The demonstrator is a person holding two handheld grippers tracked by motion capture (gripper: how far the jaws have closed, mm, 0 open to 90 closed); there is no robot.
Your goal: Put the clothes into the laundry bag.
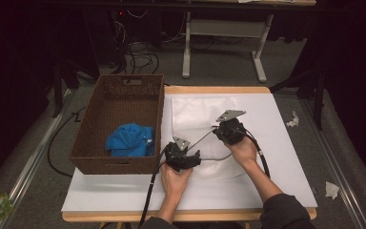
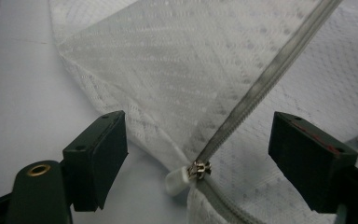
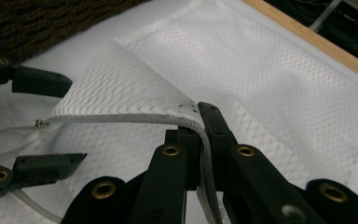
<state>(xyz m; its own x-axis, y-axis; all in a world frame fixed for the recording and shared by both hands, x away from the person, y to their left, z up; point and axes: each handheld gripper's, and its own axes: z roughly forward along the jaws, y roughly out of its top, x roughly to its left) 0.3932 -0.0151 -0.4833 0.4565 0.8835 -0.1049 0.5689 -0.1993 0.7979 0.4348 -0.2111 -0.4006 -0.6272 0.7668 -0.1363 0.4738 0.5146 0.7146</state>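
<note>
Pinching the zipper tape (image 3: 204, 154) of the mesh bag (image 1: 201, 112) with the right gripper (image 3: 199, 122), left gripper (image 2: 198, 149) fingers spreading around the zipper pull (image 2: 198, 169), lying between them.

mesh bag (image 2: 177, 70): white woven cloth | zipper pull (image 2: 199, 169): shiny metal | basket (image 1: 95, 124): brown wicker

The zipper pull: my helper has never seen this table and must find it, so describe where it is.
On the white table, right of the brown basket, lies a white mesh bag. A grey zipper crosses it; the zipper pull sits at its near end, between the open left gripper jaws: small, metal, white-tabbed.
</note>
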